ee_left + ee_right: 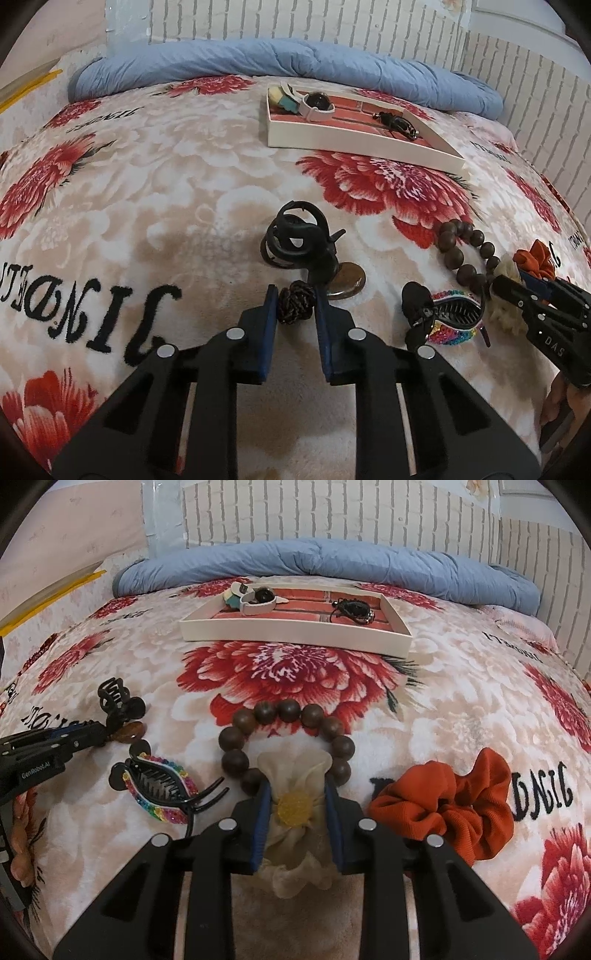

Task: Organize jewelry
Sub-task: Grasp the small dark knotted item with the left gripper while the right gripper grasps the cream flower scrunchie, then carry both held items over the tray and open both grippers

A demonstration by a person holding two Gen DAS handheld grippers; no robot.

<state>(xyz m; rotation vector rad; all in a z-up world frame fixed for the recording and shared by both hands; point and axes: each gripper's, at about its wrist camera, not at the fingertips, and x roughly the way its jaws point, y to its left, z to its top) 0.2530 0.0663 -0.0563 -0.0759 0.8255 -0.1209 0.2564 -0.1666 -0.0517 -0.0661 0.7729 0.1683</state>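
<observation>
Gripping a brown knot (pixel 296 301), the left gripper (pixel 295 306) sits low centre; right gripper (pixel 297 805) clamps a cream flower (pixel 293 805).

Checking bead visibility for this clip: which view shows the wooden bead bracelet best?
Right wrist: the wooden bead bracelet arcs centrally, though the cream flower covers its near side. Left wrist shows it small, near the right edge.

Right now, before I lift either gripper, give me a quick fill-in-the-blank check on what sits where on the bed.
1. The right gripper is closed around a cream fabric flower with a ____ centre.
2. The left gripper has a small braided ____ knot between its pads.
3. The white watch lies inside the ____.
4. The scrunchie beside the bead bracelet is ____.

Missing words: yellow; brown; tray; orange
</observation>
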